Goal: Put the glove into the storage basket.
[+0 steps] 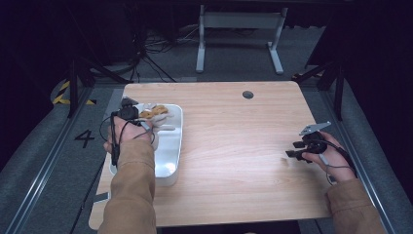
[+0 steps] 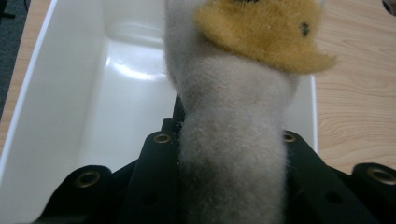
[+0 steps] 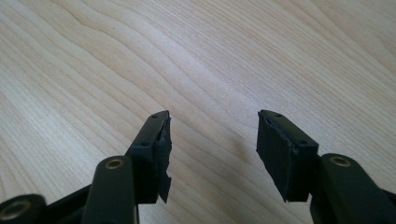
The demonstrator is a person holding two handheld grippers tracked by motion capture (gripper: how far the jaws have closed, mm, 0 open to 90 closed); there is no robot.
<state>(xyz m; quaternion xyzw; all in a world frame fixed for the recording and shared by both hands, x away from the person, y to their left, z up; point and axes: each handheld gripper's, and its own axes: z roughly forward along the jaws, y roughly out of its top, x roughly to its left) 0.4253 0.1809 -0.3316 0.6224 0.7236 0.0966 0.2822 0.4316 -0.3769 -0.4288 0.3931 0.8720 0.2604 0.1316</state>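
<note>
Left gripper [image 1: 141, 122] clamped on a plush toy [image 1: 155, 113], grey-white with a yellow patch, held over the far end of the white plastic tub [image 1: 170, 165] at the table's [image 1: 234, 161] left edge. From the left gripper view, fuzzy grey body [image 2: 233, 154] squeezed between both black jaws, tub floor [image 2: 116, 102] below. Right gripper [image 1: 291, 149] well apart near the right edge; in its own view [image 3: 212, 140], jaws wide apart, holding nothing, bare wood grain beneath.
</note>
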